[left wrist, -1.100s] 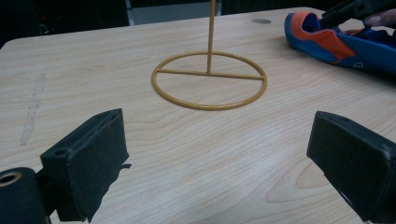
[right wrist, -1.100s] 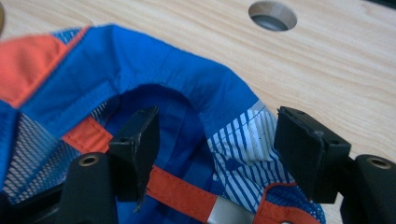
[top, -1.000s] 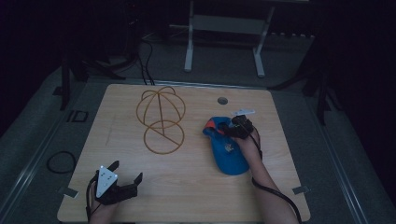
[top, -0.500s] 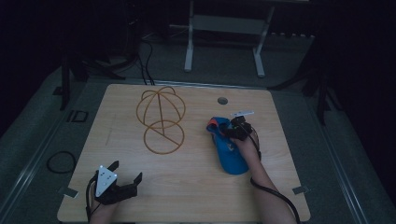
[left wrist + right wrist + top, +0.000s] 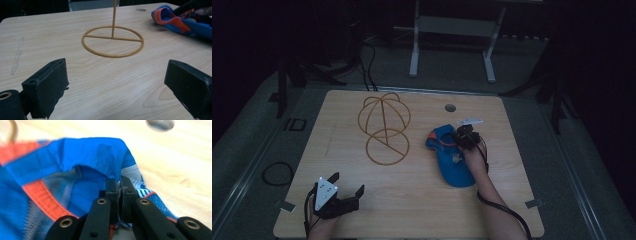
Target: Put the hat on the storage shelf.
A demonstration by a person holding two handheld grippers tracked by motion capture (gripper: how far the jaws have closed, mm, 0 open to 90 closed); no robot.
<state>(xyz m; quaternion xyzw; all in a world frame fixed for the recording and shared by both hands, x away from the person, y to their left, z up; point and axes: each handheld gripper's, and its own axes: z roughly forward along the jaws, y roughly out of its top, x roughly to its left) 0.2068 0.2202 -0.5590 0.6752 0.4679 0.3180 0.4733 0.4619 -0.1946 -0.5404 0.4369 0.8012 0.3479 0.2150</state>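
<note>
Work in hand: we judge it to be hanging the blue cap [image 5: 452, 160] on the wire stand [image 5: 384, 131]; the cap lies on the table [image 5: 412, 200], right of centre, with its orange-trimmed rear opening towards the stand.

Right gripper [image 5: 460, 138]: its jaws have just been closing, and in the right gripper view they stand pressed together on a fold of the cap's fabric [image 5: 120, 192] at the rim. We read this as a completed pinch on the cloth.

Left gripper [image 5: 343, 196]: it sits at the near left corner of the table with its jaws wide apart and nothing between them. In the left gripper view the pads [image 5: 50, 85] frame bare wood, and the stand's ring base [image 5: 113, 41] lies well ahead.

Stand: upright on its ring base, left of the cap and apart from it. Its domed wire top carries nothing.

Done so far: we count the grasp as made. The cap rests on the wood and is not yet lifted.

Left to do: in our judgement, the lift, the carry across to the stand, seating the crown over the wire dome, and the release.

Risk noted: we consider the hold thin, being a single edge of soft fabric, so the cap may sag or twist when raised.
</note>
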